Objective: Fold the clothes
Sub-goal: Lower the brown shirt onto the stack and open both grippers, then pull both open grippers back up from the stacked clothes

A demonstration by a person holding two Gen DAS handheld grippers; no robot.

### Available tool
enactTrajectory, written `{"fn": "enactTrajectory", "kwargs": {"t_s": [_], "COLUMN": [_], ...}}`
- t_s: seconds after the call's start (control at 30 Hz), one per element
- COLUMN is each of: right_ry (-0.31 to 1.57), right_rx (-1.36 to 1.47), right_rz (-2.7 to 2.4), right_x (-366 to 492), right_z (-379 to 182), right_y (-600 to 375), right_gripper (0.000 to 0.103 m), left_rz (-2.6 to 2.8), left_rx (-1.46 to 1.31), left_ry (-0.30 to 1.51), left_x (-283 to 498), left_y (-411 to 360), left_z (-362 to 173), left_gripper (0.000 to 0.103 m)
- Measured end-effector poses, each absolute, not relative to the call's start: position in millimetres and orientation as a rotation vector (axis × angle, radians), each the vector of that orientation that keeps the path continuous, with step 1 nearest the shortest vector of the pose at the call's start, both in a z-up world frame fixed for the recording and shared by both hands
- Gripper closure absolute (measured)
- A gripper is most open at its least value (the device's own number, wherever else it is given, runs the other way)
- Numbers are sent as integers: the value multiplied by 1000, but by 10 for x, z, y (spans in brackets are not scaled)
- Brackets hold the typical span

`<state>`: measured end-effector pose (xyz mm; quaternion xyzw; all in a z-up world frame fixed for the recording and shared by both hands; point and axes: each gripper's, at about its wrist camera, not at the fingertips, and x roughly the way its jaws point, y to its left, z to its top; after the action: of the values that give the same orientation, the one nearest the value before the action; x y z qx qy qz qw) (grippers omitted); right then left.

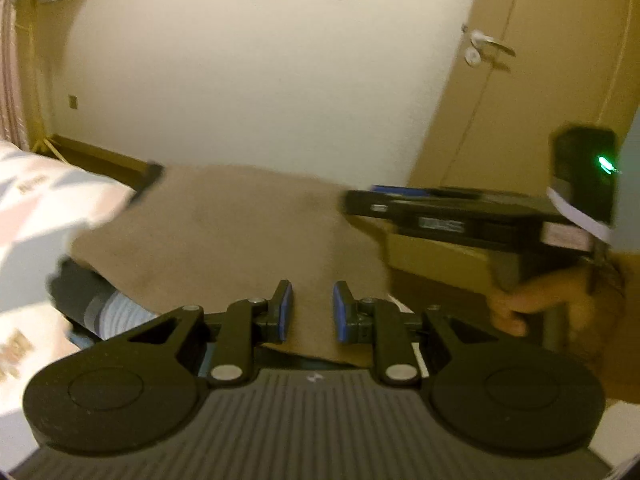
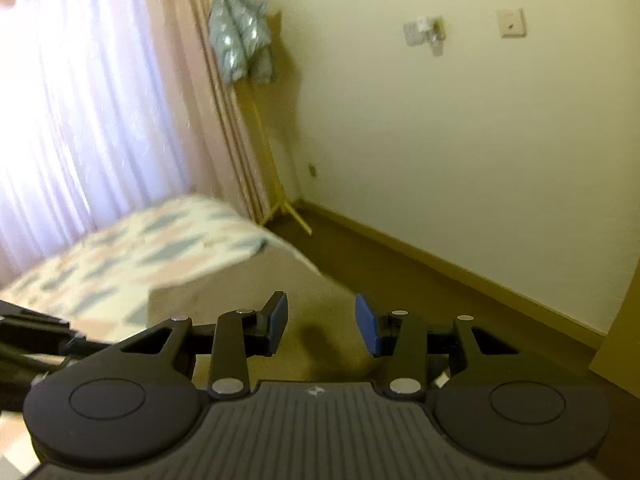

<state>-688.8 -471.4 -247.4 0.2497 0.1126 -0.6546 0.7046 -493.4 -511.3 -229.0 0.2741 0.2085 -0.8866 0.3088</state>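
I am holding my left gripper [image 1: 308, 310] over the flat beige cloth garment [image 1: 224, 232], jaws narrowly parted, gripping nothing — my right gripper [image 2: 322, 322] beside that garment is also empty and wider apart. If I am closing too high, only air is caught.

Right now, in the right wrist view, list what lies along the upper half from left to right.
Curtain → silvery-blue garment hanging on a wooden stand → white wall plate with a plug → beige wall switch.
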Motion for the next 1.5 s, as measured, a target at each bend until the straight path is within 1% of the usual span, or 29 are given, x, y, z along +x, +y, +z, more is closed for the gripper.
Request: {"fn": "enactTrajectory", "kwargs": {"t_s": [0.1, 0.17, 0.23, 0.3, 0.37, 0.43, 0.57, 0.63, 0.7, 0.8, 0.87, 0.93, 1.0, 1.07, 1.13, 1.2, 1.37, 1.43, 1.5], "right_ry": [340, 361, 381, 396, 411, 389, 263, 219, 204, 269, 303, 356, 367, 365, 364, 361, 278, 270, 280], "right_rx": [605, 601, 599, 601, 583, 579, 575, 568, 544, 484, 471, 476, 483, 507, 501, 491, 479, 475, 469], "right_rz": [-1449, -1452, -1449, -1435, -1424, -1448, -1514, -1526, -1521, -1490, -1470, -1456, -1445, -1435, -1425, -1421, -1431, -1418, -1396], "right_x": [-6908, -6949, -6988, -6976, -6953, -6941, -6910, -6842, -6725, -6543, -6475, -6470, -6514, -6564, -6531, -6522, -6616, -6614, -6584], "right_z": [-2715, -2827, -2873, -2834, -2739, -2618, -2396, -2321, -2275, -2311, -2412, -2570, -2730, -2810, -2772, -2700, -2387, -2308, -2267], "right_y": [-4871, -4918, -4960, -4974, -4946, -4885, -4702, -4626, -4588, -4639, -4721, -4812, -4860, -4883, -4937, -4940, -4759, -4639, -4523], "right_gripper": [63, 64, 64, 64, 64, 64, 63, 63, 63, 63, 63, 61, 60, 59, 56, 53, 53, 53, 53], "left_rz": [-2332, -2337, -2334, -2323, -2325, -2322, -2298, -2306, -2314, -2315, -2299, -2270, -2237, -2218, -2200, -2191, -2252, -2286, -2303], "left_rx": [757, 758, 782, 803, 784, 743, 643, 631, 608, 590, 622, 708, 804, 806, 755, 730, 682, 685, 700], "left_ry": [472, 414, 338, 313, 331, 352, 401, 416, 425, 511, 522, 498, 458, 476, 508, 468, 389, 392, 426], "left_x": [-5079, -5128, -5182, -5189, -5100, -4976, -4772, -4768, -4791, -4825, -4847, -4894, -4955, -4934, -4867, -4832, -4685, -4655, -4669], "left_y": [-5063, -5068, -5030, -5018, -5016, -5060, -5445, -5698, -5927, -6305, -6483, -6568, -6546, -6504, -6497, -6430, -5954, -5721, -5558], "left_z": [-2466, -2504, -2515, -2462, -2322, -2176, -1938, -1909, -1957, -2104, -2245, -2445, -2690, -2800, -2699, -2546, -2131, -2083, -2155], "left_gripper": [83, 83, 82, 82, 85, 85, 85, 85, 86, 86, 87, 87, 88, 92, 93, 92, 92, 92, 90]}}
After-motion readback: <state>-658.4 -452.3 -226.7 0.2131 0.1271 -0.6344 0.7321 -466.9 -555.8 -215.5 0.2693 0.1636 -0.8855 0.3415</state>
